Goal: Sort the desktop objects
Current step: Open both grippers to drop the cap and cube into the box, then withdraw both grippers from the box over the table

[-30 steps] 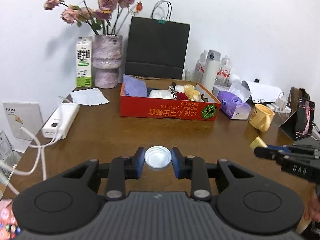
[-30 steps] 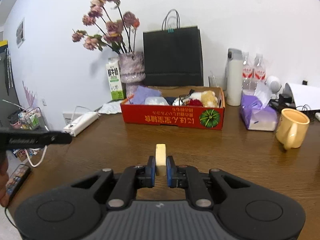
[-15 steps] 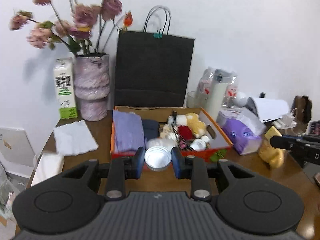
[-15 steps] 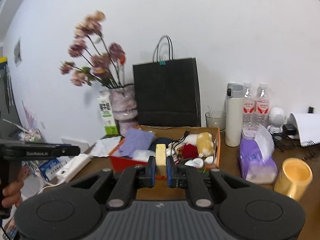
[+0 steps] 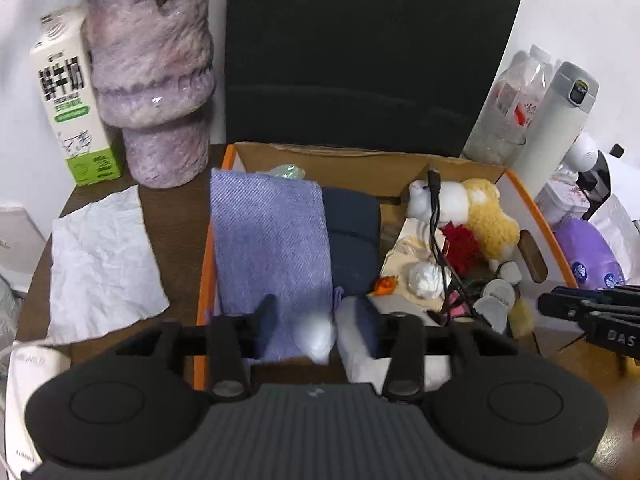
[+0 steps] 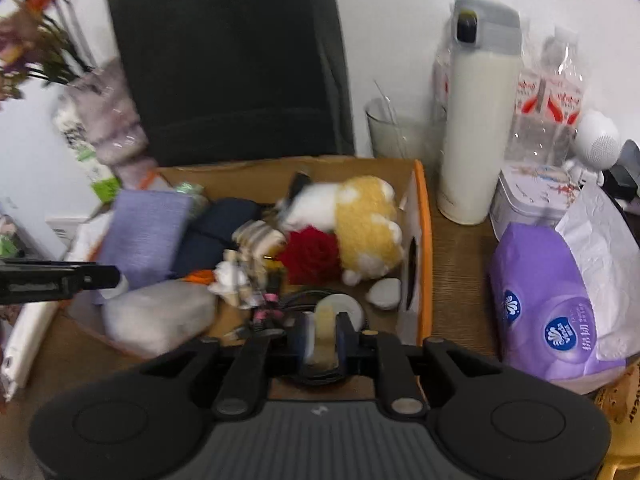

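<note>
My left gripper (image 5: pixel 317 316) hangs over the near end of the orange cardboard box (image 5: pixel 203 280). Its jaws are opening, and the small white lid (image 5: pixel 316 338) shows as a blur in the gap, free of both pads, above the purple cloth (image 5: pixel 272 240). My right gripper (image 6: pixel 325 338) is over the box's near right corner (image 6: pixel 424 240). Its jaws are opening too, with the pale yellow block (image 6: pixel 325 320) loose between the blue pads. The box also holds a plush toy (image 6: pixel 364 224), a red flower (image 6: pixel 312 254), a cable and small caps.
Behind the box stand a black paper bag (image 5: pixel 360 48), a purple vase (image 5: pixel 152 80) and a milk carton (image 5: pixel 72 100). A crumpled napkin (image 5: pixel 100 264) lies to its left. A white thermos (image 6: pixel 476 120), water bottles, a glass (image 6: pixel 396 132), a tin and a purple tissue pack (image 6: pixel 552 300) crowd its right.
Both grippers moved forward from the bare tabletop to above the box and tilted down. Each pair of jaws has spread, and the lid and the yellow block are no longer clamped.
</note>
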The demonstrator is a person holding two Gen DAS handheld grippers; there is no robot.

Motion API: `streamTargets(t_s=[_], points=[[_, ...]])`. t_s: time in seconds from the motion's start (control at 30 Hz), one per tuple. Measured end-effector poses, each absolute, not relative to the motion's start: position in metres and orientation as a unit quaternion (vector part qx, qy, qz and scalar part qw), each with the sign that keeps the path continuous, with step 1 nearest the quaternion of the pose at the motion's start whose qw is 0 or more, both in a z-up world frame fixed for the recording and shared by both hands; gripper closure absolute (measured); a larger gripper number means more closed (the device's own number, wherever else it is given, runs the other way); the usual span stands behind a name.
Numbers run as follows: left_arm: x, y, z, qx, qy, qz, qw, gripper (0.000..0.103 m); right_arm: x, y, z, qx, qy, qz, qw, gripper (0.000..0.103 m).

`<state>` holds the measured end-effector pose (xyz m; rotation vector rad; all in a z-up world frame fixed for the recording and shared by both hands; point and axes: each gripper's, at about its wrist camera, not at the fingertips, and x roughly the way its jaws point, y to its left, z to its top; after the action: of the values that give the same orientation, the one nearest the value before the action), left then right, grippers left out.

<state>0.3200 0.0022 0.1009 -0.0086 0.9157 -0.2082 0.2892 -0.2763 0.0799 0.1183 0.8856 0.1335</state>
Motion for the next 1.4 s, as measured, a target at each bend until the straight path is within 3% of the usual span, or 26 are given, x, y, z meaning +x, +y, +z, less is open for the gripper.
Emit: streamTargets(t_s=[0.13,0.27,0.33,0.47,0.63,0.97,1.4], points=[[0.317,0.001,0.108,0.001,0.433,-0.096,0.896,0.025,0.295,-0.280,0.076,0.059,0.424,0.055,0.902,0.058],[0.307,0.003,0.115,-0.006,0.434,-0.076,0.898,0.010,0.290,-0.279,0.082,0.070,0.412,0.069,0.906,0.043],[0.298,0.005,0.117,-0.009,0.436,-0.071,0.897,0.009,0.281,-0.275,0.084,0.068,0.405,0.072,0.909,0.036],[0.263,0.006,0.126,0.006,0.414,-0.049,0.909,0.005,0.257,-0.268,0.089,0.064,0.396,0.070,0.913,0.034],[0.197,0.009,0.132,-0.004,0.377,-0.059,0.924,0.001,0.199,-0.258,0.096,0.049,0.342,0.061,0.936,0.016],[0.049,0.016,0.135,0.002,0.271,-0.058,0.961,0.000,0.072,-0.246,0.097,0.043,0.271,0.062,0.960,0.012],[-0.005,0.046,0.064,-0.018,0.314,-0.046,0.948,0.000,-0.022,-0.235,0.054,0.012,0.269,0.050,0.962,0.002]])
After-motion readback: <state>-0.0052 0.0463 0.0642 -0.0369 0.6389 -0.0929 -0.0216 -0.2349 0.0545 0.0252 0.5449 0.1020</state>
